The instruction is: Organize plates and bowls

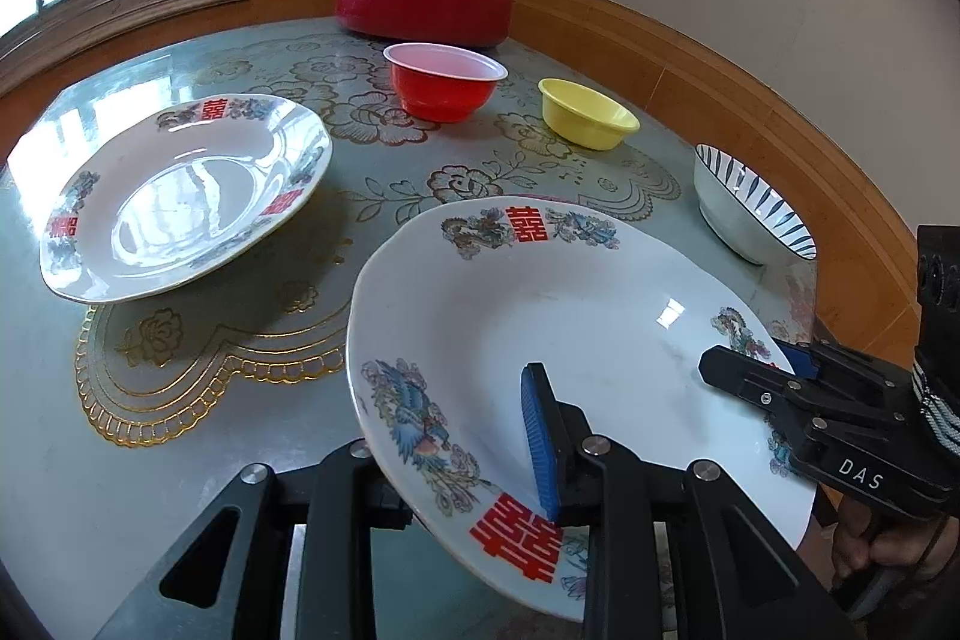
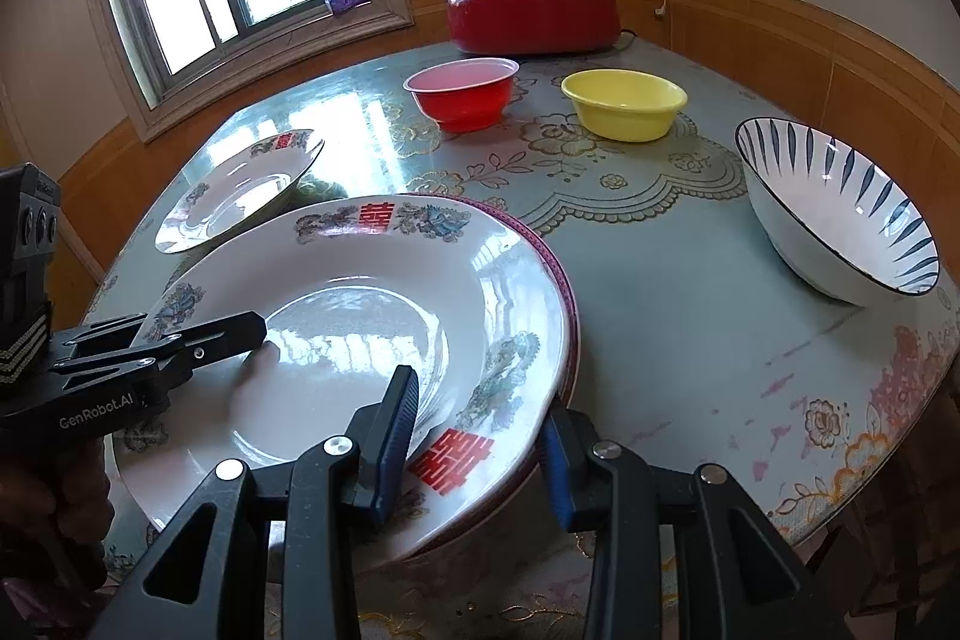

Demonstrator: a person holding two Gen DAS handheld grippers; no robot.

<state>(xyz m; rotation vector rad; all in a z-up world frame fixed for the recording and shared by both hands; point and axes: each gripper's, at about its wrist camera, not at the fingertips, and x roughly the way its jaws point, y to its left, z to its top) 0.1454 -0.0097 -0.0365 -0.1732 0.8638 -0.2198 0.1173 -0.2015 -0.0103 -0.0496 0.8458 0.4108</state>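
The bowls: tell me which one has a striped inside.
The white bowl at the table's right edge. Dark blue stripes fan down its inside below a dark rim. The red bowl and the yellow bowl farther back are plain.

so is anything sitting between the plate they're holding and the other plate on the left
Nothing visible. The held plate, gripped by the left gripper and right gripper, has only bare table between it and the other plate.

pink-rimmed plate (image 2: 561,262) mostly hidden, underneath
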